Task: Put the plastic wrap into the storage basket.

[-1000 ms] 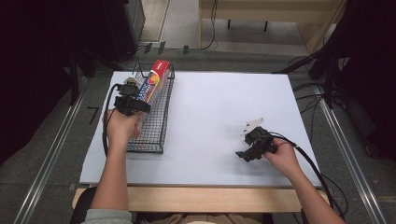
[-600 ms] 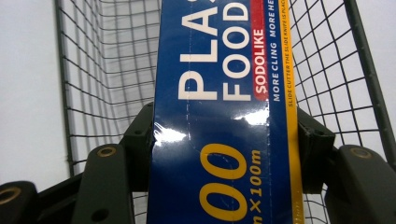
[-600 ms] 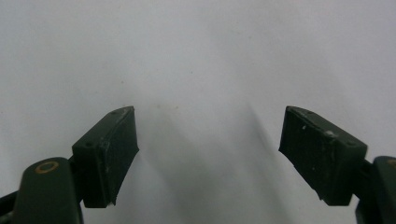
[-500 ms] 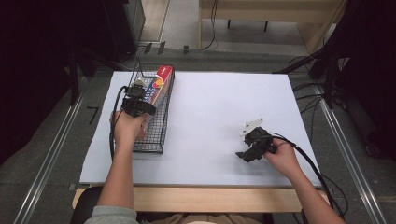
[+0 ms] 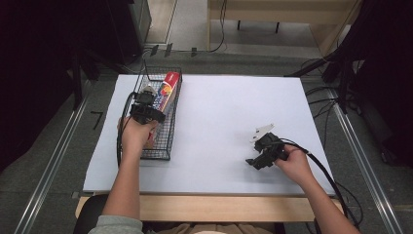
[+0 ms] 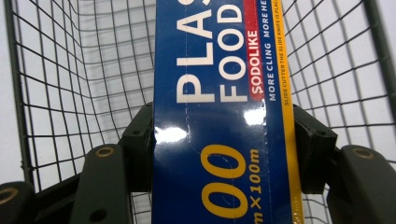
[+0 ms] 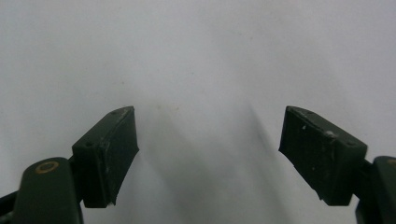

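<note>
Cardboard of the plastic-wrap box [image 6: 219, 112] looks stiff, probably light and glossy. Your left gripper [image 6: 224, 144] clamps both its long sides inside the wire basket [image 5: 163, 146]. Right of the basket, your right gripper [image 7: 208, 154] stands open, empty.

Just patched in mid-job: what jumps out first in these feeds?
The blue plastic food wrap box stands out, clamped between the left gripper's jaws inside the wire basket at the table's left. The right gripper rests open over the bare white tabletop on the right, holding nothing.
</note>
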Demonstrator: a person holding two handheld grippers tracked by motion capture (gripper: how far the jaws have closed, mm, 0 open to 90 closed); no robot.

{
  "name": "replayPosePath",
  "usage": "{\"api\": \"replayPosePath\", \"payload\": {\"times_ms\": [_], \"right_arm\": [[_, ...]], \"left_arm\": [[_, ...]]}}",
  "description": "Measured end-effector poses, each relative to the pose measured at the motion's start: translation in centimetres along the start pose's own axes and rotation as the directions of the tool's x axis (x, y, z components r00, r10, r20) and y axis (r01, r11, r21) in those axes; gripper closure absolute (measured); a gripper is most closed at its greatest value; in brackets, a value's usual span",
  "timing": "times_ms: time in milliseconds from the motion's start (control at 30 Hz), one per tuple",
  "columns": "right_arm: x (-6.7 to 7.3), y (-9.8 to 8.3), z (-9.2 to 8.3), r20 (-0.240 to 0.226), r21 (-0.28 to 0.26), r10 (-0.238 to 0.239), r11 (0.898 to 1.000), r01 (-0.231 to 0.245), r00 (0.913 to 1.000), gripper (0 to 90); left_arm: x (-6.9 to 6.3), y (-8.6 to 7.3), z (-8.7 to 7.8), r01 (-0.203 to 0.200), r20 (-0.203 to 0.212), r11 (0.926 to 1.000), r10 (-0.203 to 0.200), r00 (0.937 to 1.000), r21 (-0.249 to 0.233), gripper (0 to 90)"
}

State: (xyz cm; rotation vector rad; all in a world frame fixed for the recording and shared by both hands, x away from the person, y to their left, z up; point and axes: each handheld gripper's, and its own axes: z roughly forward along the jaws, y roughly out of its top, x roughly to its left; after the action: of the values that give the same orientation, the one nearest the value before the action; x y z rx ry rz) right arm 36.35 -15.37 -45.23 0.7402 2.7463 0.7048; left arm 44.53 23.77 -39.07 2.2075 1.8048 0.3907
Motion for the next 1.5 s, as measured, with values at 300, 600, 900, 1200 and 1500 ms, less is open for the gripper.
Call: {"api": "replayPosePath", "payload": {"times_ms": [300, 600, 900, 1200, 1500], "right_arm": [[0.0, 0.0, -0.1, 0.001, 0.000, -0.009, 1.000, 0.009, 1.0000, 20.0], [0.2, -0.2, -0.2, -0.003, 0.003, -0.012, 1.000, 0.012, 0.9999, 20.0], [0.2, -0.2, -0.3, -0.020, -0.010, 0.003, 1.000, -0.003, 0.9998, 20.0], [0.1, -0.1, -0.5, -0.041, -0.030, 0.051, 0.998, -0.052, 0.9978, 19.5], [0.1, -0.1, -0.6, -0.040, -0.034, 0.047, 0.998, -0.049, 0.9981, 19.4]], "left_arm": [[-1.0, -0.3, 0.8, -0.046, 0.037, 0.9988, 0.046, 0.9983, 0.014, 35.0], [-0.5, -0.6, -0.5, -0.049, 0.097, 0.9984, 0.052, 0.9940, -0.029, 33.3], [-0.5, -1.3, -2.9, -0.074, 0.196, 0.9922, 0.092, 0.9763, -0.101, 30.5], [-2.0, -2.8, -5.1, -0.140, 0.309, 0.9733, 0.191, 0.9316, -0.182, 29.4], [-4.5, -4.3, -6.1, -0.229, 0.345, 0.9416, 0.306, 0.8871, -0.246, 28.6]]}}
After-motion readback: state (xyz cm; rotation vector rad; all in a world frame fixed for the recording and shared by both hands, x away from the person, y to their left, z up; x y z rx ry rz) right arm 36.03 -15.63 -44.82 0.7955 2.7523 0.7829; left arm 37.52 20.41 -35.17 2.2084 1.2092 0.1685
